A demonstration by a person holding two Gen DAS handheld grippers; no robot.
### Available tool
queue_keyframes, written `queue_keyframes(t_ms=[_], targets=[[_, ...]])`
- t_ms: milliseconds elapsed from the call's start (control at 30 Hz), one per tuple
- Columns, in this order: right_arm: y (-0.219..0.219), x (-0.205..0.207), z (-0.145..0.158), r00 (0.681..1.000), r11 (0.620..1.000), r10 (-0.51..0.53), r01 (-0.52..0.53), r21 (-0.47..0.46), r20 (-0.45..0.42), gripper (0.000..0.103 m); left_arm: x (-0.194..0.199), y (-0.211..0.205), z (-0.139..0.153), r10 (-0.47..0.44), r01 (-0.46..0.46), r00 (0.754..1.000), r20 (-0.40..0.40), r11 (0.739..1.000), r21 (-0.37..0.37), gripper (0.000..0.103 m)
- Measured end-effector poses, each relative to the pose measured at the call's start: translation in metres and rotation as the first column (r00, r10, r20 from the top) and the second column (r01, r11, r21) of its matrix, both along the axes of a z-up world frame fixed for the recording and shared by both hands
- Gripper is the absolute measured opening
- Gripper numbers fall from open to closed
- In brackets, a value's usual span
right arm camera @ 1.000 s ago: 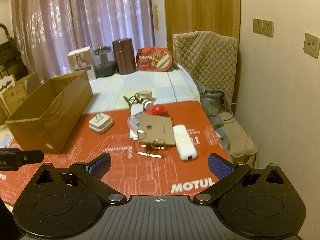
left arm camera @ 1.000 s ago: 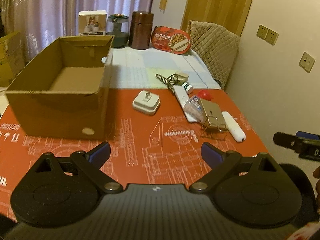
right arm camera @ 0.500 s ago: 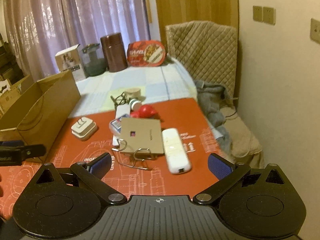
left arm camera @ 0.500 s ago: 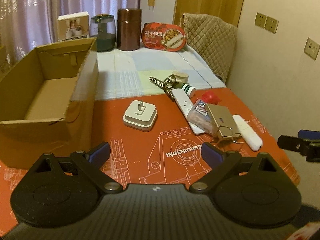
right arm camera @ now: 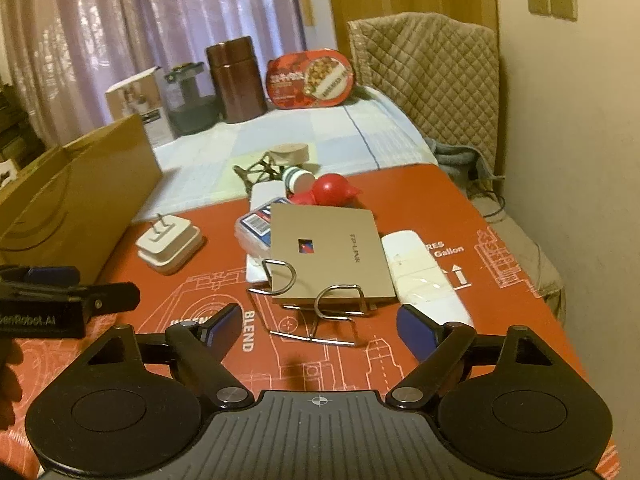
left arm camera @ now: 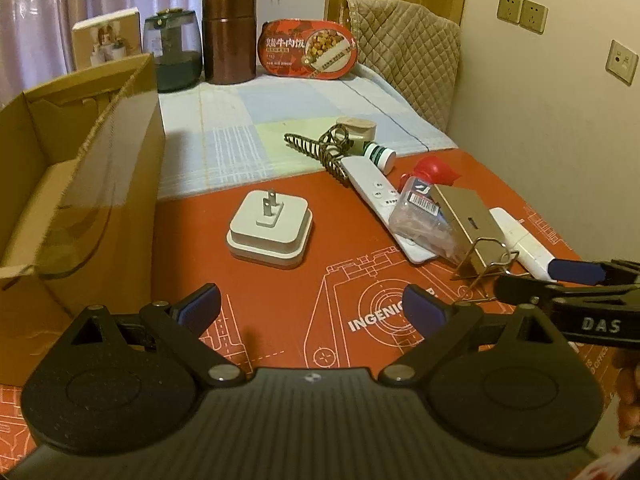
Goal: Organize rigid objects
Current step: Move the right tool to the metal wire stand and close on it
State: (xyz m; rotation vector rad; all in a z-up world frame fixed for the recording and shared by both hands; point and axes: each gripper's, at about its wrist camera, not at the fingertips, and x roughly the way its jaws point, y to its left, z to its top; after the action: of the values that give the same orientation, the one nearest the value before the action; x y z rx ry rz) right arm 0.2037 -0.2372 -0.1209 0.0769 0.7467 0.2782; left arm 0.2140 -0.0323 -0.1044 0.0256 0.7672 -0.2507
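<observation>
On red mat (left arm camera: pixel 280 288): clutter; behind, curtains (right arm camera: pixel 120 20).

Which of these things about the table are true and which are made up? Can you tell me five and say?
1. The white square plug adapter lies with its metal prongs pointing up. True.
2. The brown cardboard box is full of toys. False: what shows of its inside is bare.
3. The left gripper is squeezing the adapter. False: it is open and holds nothing.
4. The right gripper is open. True.
5. The tan flat TP-LINK box leans on a silver wire stand. True.
</observation>
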Motion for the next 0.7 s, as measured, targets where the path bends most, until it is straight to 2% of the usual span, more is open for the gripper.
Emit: queue_keyframes(t_ms=[267, 500, 700], targets=[[0.019, 0.013, -0.017, 0.999, 0.998, -0.05, 0.05, -0.039, -0.009, 0.08, 0.007, 0.003, -0.008, -0.009, 0.009, 1.0, -0.009, 1.0, -0.019, 0.095], [0.027, 0.02, -0.025, 0.996, 0.993, -0.084, 0.083, -0.082, -0.013, 0.066, 0.009, 0.003, -0.011, -0.014, 0.014, 1.0, -0.012, 0.999, -0.03, 0.095], [0.027, 0.016, -0.025, 0.997, 0.992, -0.079, 0.078, -0.099, -0.001, 0.065, 0.009, 0.003, -0.011, -0.02, 0.019, 1.0, -0.009, 0.999, -0.034, 0.095]])
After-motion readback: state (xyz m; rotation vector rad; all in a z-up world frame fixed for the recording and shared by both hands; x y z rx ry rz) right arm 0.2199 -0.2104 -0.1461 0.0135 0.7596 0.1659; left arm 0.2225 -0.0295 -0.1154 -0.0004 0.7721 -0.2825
